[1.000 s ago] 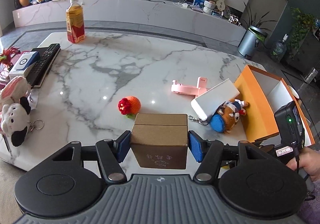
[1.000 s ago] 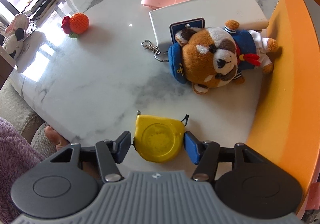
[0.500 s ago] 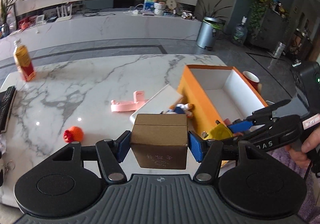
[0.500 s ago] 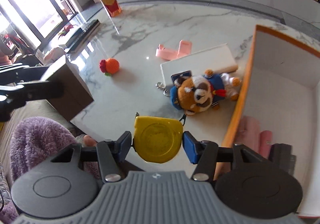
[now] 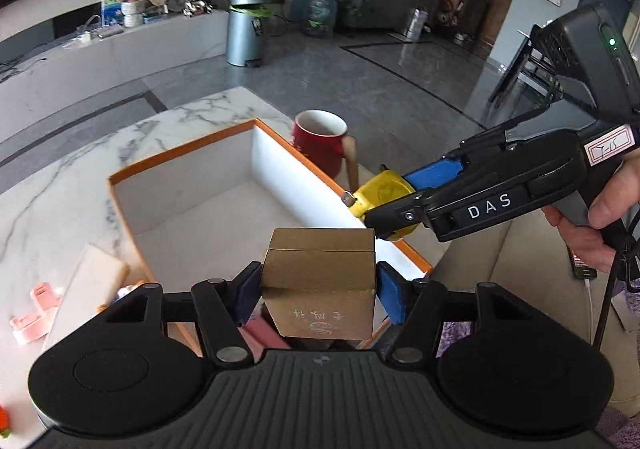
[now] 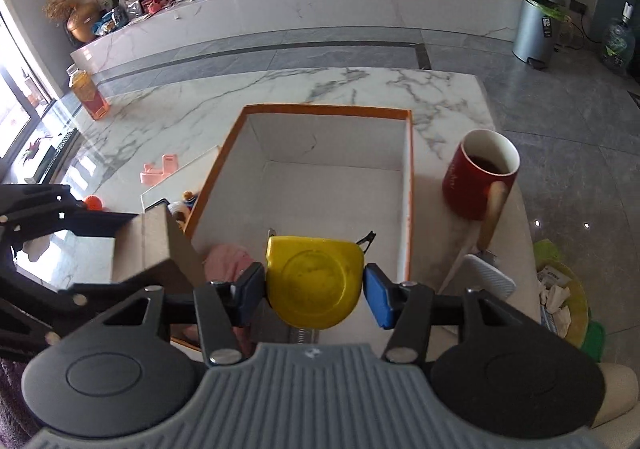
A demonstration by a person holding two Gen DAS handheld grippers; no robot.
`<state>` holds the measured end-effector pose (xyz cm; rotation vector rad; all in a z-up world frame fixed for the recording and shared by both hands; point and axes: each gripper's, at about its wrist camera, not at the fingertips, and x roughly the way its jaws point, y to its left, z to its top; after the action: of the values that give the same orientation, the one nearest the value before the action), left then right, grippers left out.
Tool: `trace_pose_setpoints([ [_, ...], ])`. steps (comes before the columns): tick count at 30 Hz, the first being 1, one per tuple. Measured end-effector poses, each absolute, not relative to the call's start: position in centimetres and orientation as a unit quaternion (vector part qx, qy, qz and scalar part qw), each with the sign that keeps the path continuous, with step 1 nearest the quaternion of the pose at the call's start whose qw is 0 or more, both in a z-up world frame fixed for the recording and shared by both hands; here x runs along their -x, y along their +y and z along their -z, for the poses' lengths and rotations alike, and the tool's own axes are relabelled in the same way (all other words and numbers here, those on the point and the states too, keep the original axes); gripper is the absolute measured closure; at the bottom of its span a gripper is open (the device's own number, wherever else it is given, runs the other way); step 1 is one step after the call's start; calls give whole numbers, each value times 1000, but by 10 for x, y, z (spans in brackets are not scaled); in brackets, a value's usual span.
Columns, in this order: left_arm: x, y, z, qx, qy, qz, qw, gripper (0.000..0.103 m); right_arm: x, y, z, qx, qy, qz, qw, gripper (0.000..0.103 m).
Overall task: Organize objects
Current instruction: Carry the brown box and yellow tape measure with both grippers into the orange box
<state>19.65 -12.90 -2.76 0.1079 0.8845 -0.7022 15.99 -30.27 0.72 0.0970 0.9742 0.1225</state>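
Left wrist view: my left gripper clamps the carton, right gripper pinches the tape; both crowd the box, so they could collide.

Plush toy mostly hidden behind brown box, pink items in orange box partly covered
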Motion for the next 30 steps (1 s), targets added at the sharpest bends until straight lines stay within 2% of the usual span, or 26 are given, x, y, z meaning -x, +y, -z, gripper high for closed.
trace_pose_setpoints([
  [13, -266, -191, 99, -38, 522, 320, 790, 33, -188, -358, 20, -88, 470, -46, 877, 47],
  [30, -248, -216, 124, -25, 580, 258, 772, 33, -204, -366, 41, -84, 479, -51, 872, 47],
])
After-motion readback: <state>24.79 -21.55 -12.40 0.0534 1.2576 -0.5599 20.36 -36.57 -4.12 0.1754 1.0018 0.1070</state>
